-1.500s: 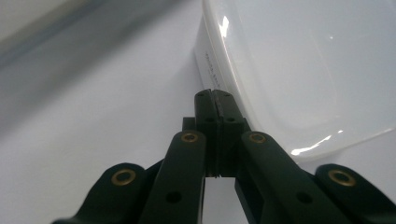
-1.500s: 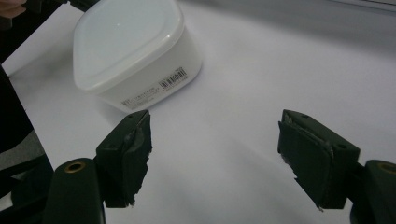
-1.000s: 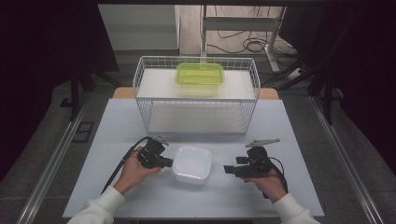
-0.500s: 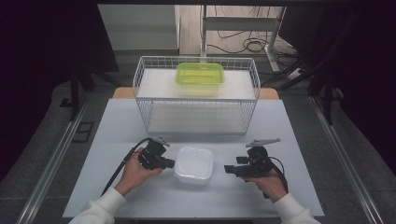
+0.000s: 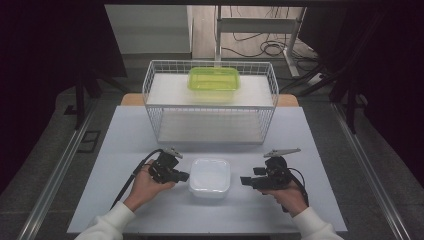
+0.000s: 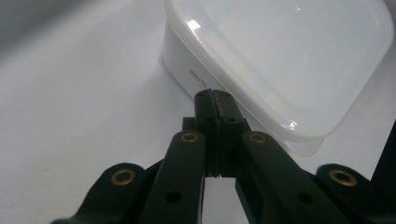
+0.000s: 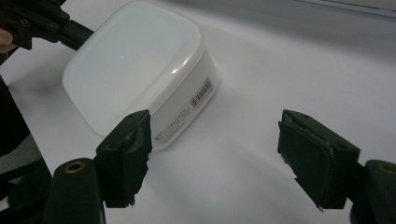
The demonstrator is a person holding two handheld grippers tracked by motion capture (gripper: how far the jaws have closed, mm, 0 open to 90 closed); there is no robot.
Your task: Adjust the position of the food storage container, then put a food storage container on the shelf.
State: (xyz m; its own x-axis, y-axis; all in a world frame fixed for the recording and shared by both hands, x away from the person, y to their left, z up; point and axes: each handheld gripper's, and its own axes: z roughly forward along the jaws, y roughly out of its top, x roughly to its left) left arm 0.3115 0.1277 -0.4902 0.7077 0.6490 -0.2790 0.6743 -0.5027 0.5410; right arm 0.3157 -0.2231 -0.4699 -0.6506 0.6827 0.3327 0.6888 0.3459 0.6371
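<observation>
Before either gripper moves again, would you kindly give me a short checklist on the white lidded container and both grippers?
1. Left gripper shut, tips at the white container lid rim: ok. Whether the rim is pinched: cannot tell.
2. Right gripper open, nothing between its jaws: ok.
3. Right gripper apart from the container, ready to approach its side: ok.
4. Lid sits flat on the container: ok.
5. Table between container and wire basket free of obstacles: ok.
6. Room in the basket beside the green container: ok.
</observation>
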